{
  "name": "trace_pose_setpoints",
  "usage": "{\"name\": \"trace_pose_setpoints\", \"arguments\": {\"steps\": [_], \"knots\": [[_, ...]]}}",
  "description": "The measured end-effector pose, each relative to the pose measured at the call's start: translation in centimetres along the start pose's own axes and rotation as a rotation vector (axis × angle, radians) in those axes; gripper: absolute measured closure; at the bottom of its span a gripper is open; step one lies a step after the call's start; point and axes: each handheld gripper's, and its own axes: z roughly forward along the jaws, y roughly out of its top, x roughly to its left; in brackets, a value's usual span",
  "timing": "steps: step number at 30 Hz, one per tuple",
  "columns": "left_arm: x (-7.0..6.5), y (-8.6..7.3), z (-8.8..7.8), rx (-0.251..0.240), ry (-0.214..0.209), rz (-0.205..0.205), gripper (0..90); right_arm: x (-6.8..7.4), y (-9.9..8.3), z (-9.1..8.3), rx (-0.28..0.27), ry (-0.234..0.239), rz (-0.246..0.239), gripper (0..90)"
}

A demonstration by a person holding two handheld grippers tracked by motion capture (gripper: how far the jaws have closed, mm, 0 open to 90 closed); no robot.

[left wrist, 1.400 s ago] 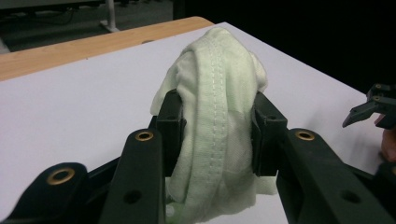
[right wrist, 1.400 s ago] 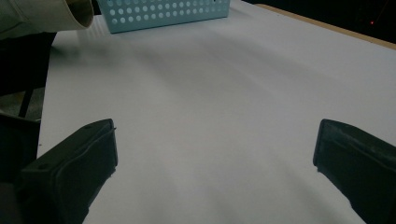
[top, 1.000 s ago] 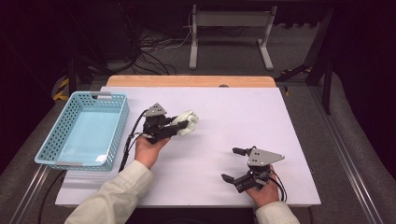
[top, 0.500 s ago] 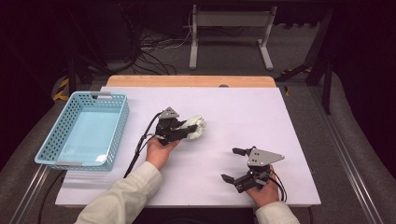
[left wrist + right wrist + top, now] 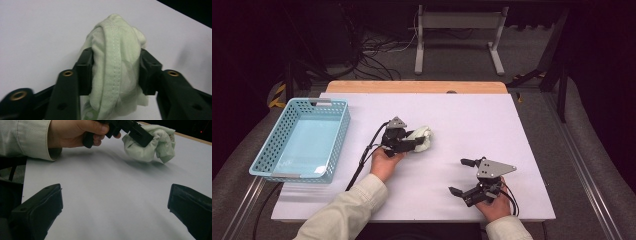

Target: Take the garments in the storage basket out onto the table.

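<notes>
A crumpled pale green cloth [image 5: 423, 138] rests on the white table near its middle. My left gripper [image 5: 416, 143] has the bundle between its jaws. In the left gripper view both pads [image 5: 86, 72] still touch the sides of the cloth [image 5: 115, 62], which bulges between them; the jaws have just been opening. The right gripper view shows the cloth [image 5: 152, 145] lying on the table with the left gripper [image 5: 141, 136] on it. My right gripper [image 5: 458, 176] sits near the front right of the table, open, with nothing between its jaws [image 5: 115, 192].
A light blue plastic basket [image 5: 267, 150] stands at the table's left edge, with nothing in it. A wooden strip [image 5: 412, 87] runs along the far edge. The white table top [image 5: 492, 125] is bare between the cloth and the right gripper.
My left hand has moved a little to the right and down with the cloth, which now sits on the table. The right gripper has kept still.
</notes>
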Motion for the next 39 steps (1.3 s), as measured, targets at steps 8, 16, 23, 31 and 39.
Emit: {"name": "trace_pose_setpoints", "arguments": {"steps": [8,16,23,31,39], "knots": [[-0.5,0.4,-0.7,-0.029,0.004,0.056,23.1,0.0,0.0,0.0,0.0,0.0,0.0,0.3],[-1.1,0.8,-1.8,-0.044,-0.022,0.074,13.7,0.0,0.0,0.0,0.002,-0.002,0.002,0.3],[-1.4,1.3,-3.0,-0.065,-0.047,0.092,10.9,0.0,0.0,0.0,0.001,-0.002,0.002,0.3],[-1.8,1.6,-4.1,-0.089,-0.081,0.11,8.2,0.0,0.0,0.0,0.0,-0.002,0.003,0.3],[-2.3,1.9,-5.0,-0.105,-0.109,0.125,7.3,0.0,0.0,0.0,0.0,-0.002,0.003,0.3]]}}
